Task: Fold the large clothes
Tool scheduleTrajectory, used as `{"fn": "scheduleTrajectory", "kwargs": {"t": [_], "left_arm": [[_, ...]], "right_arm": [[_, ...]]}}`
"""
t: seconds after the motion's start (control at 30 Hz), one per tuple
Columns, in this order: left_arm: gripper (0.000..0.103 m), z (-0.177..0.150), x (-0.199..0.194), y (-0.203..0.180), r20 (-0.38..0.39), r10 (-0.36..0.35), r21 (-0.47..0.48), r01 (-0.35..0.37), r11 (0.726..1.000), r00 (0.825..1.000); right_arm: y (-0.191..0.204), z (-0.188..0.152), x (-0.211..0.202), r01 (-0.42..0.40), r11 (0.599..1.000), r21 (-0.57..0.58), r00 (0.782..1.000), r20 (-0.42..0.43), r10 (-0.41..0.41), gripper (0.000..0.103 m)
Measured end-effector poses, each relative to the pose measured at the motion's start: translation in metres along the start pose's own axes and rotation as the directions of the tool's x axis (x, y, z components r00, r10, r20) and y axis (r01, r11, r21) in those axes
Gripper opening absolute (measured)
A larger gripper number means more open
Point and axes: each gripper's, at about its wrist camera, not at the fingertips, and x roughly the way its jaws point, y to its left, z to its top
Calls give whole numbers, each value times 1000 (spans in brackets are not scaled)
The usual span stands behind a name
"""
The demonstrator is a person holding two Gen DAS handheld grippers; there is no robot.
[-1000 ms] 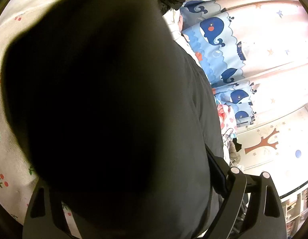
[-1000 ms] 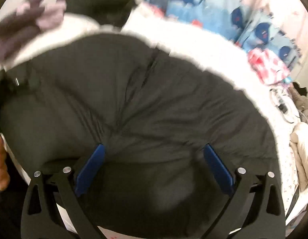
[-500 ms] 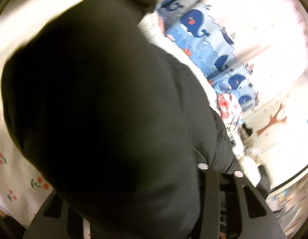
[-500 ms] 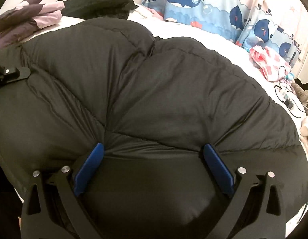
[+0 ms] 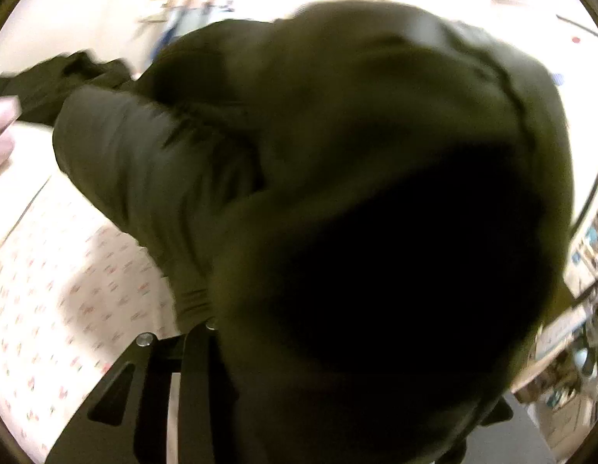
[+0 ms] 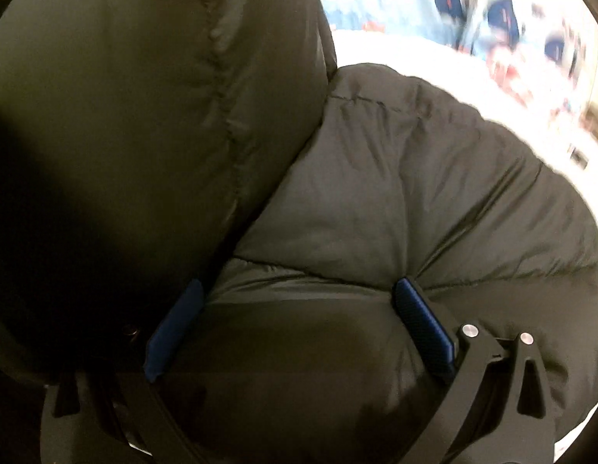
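A large black puffy down jacket [image 6: 414,193] lies on a bed. My right gripper [image 6: 299,301] stands wide open, its blue pads [image 6: 422,321] pressed into the jacket's padding, and a folded-over part of the jacket [image 6: 144,116] bulges up at the left. In the left wrist view the jacket [image 5: 337,193] hangs over the camera and covers most of the frame. My left gripper [image 5: 260,348] is shut on a bunch of it; only the left finger [image 5: 194,386] shows, the right one is hidden by cloth.
The bed sheet [image 5: 67,290] is white with small red prints. Blue whale-print pillows [image 6: 472,11] lie at the bed's far side. Another dark garment [image 5: 67,81] lies at the far left. Shelves [image 5: 577,309] stand at the right.
My left gripper has swung the held part of the jacket over to the right, and its view has turned. In the right wrist view a folded bulge of jacket has come in from the left.
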Motion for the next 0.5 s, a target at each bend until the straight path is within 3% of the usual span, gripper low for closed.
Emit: {"fn": "scheduleTrajectory", "kwargs": {"t": [0.07,0.1,0.17,0.2,0.23,0.3,0.33,0.4,0.5], "left_arm": [[36,7,15,-26,-25,2,79,0,997,1000],[36,8,22,-37,-37,5,114,0,993,999],[36,6,42,-63,-73,6,187,8,982,997],[36,-2,39,-72,-86,6,209,13,978,996],[36,-9,50,-87,-106,5,248,21,968,994],[36,-22,67,-110,-136,10,307,33,951,991],[36,-35,78,-125,-155,19,355,38,934,988],[36,-51,101,-149,-181,39,424,42,904,983],[41,-79,119,-183,-194,96,553,28,833,976]], "right_arm": [[-23,4,-13,-124,989,80,991,-34,127,96],[-41,4,-24,-215,965,147,975,-33,222,96],[-90,-3,-50,-390,866,314,915,27,402,96],[-112,-8,-60,-439,819,369,892,68,447,96],[-142,-14,-74,-459,778,429,883,125,452,96],[-195,-20,-107,-405,770,494,914,207,348,96],[-209,-18,-118,-394,774,495,919,230,321,96],[-233,-7,-147,-338,817,467,934,271,232,96],[-229,30,-174,-205,911,358,957,269,110,96]]}}
